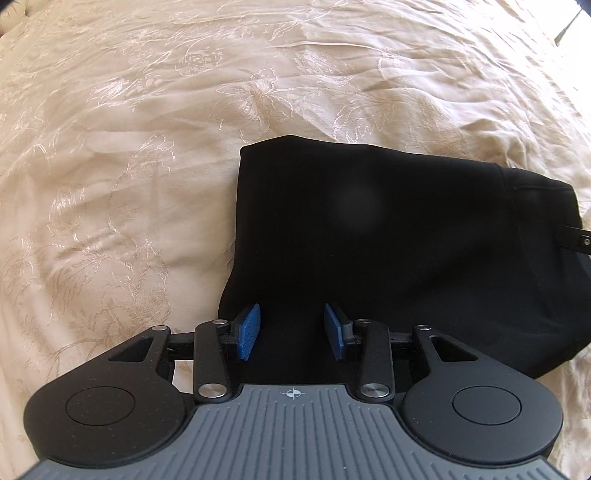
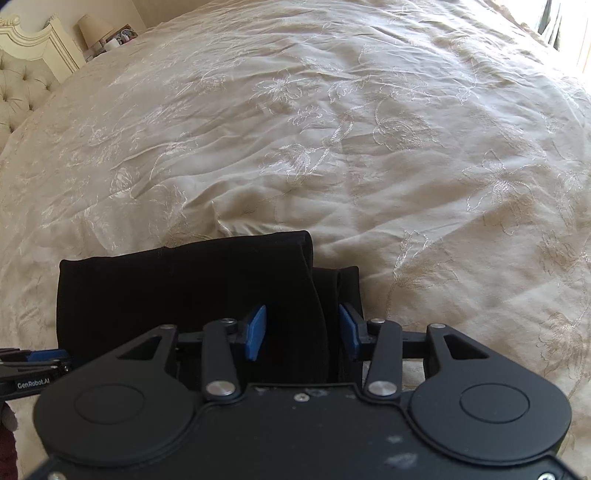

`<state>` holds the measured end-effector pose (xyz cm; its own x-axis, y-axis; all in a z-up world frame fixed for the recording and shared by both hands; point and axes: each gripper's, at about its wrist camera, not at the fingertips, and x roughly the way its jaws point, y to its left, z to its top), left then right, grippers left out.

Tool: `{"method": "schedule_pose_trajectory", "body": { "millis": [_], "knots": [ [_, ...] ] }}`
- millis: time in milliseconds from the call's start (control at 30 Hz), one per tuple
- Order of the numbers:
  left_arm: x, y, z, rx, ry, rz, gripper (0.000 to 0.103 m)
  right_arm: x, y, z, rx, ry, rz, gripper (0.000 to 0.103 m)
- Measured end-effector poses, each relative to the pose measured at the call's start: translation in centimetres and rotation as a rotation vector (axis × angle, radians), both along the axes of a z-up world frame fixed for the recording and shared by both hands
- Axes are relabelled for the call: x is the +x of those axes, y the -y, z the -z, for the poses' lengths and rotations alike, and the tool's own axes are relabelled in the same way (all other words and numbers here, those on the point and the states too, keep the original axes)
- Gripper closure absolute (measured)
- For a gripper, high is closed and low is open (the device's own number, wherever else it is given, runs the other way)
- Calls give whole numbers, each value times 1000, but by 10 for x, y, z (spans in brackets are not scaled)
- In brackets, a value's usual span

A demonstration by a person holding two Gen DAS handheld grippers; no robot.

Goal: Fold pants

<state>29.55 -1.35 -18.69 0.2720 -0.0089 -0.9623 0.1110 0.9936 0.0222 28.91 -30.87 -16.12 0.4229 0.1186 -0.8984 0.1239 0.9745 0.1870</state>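
One pair of black pants [image 1: 388, 251] lies folded into a compact bundle on the bed, on a cream bedspread [image 1: 147, 147] embroidered with pale flowers; there is just the one garment, and two tools work over it. In the left wrist view the bundle's long axis runs left to right across the picture, with a clean straight folded edge at its left side and a seamed band at its right end, where a sliver of the other tool [image 1: 580, 238] shows at the picture's edge; the near edge of the cloth reaches under the left tool [image 1: 291, 330], whose two blue pads [image 1: 248, 330] stand apart with only flat cloth between them, so it is open and grips nothing. In the right wrist view the pants [image 2: 177, 291] again lie crosswise, and at their right end two stacked layers show, the upper one stopping short of the lower; the right tool [image 2: 303, 332] hovers over that end with its blue pads [image 2: 256, 332] spread wide, also open, the layered edge lying between them ungripped. A tufted cream headboard [image 2: 22, 88] and one lamp [image 2: 94, 29] sit far off at the upper left; the left tool [image 2: 33, 363] pokes in at the lower left edge.
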Motion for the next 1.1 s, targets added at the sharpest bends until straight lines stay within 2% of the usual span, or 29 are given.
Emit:
{"method": "schedule_pose_trajectory", "body": {
  "millis": [33,100,133,300,367,467,667,733,833,967,1100],
  "knots": [
    [3,0,0,0,-1,-2,65,-1,-2,-3,-20,10,-16,79],
    [5,-1,1,0,-3,-3,65,-4,-6,-11,-43,35,-44,84],
    [8,-1,1,-2,-4,-3,65,-7,-8,-17,-50,51,-59,90],
    [3,-8,-13,-31,31,-27,66,-25,-20,-43,-128,131,-129,93],
    [-1,-12,-22,-39,58,-39,66,-29,-18,-38,-161,121,-131,93],
    [0,-15,-30,-41,78,-35,66,-27,-8,-20,-151,70,-73,92],
    [22,-6,-29,6,97,23,65,-25,-17,-30,-191,108,-70,80],
    [30,1,-19,32,84,49,65,-25,-16,-32,-181,117,-55,65],
    [34,3,-5,38,57,62,64,-24,-13,-25,-157,79,-29,62],
    [28,-5,2,35,57,64,53,-24,-6,-2,-116,-22,-17,56],
    [17,-13,6,17,60,79,41,-29,0,9,-84,-32,9,46]
  ]
}}
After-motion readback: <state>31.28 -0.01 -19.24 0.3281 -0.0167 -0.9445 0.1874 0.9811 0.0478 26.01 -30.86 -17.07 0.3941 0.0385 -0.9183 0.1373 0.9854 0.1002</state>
